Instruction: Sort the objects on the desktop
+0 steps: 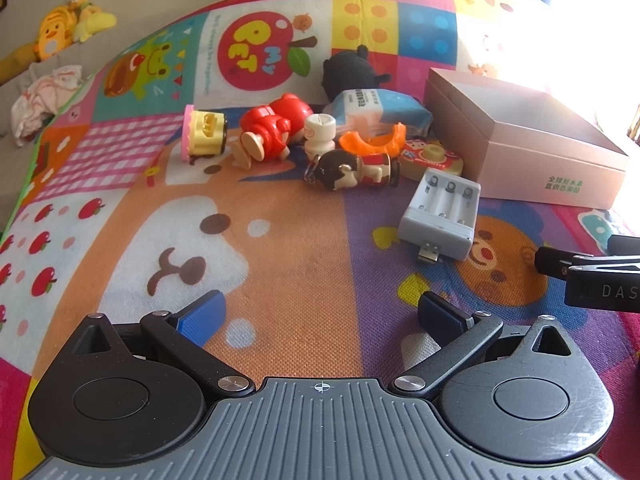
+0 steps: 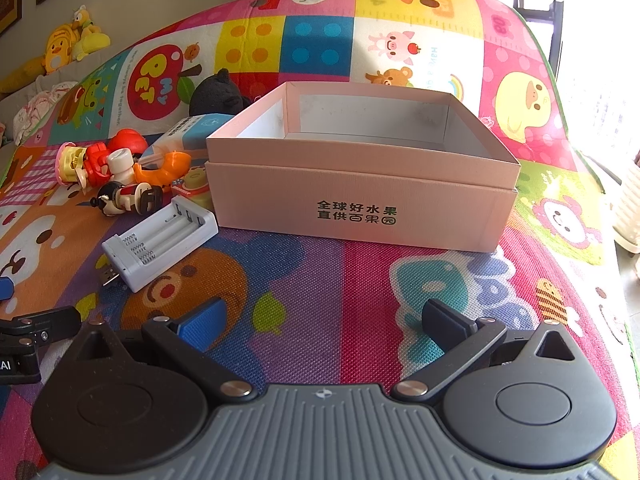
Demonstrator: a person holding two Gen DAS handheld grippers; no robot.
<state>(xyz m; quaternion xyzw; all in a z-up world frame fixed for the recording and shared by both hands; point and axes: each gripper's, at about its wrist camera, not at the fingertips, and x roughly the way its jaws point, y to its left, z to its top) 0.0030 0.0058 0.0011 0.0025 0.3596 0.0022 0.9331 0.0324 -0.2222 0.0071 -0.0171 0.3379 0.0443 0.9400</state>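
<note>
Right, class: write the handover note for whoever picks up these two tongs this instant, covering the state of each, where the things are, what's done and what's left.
Left tongs: open, holding nothing, low over the mat.
Right tongs: open, holding nothing, facing the box.
Pink box: on the mat, nothing visible inside.
Battery charger: on the mat near the box.
Toys, all loose beside the box: red figure, dark-haired figure, orange piece, tissue pack, black plush.
Done: nothing sorted yet.
Left: everything, probably starting with the charger.

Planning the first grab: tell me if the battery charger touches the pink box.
Apart. The right wrist view shows a strip of mat between the battery charger and the pink box.
</note>
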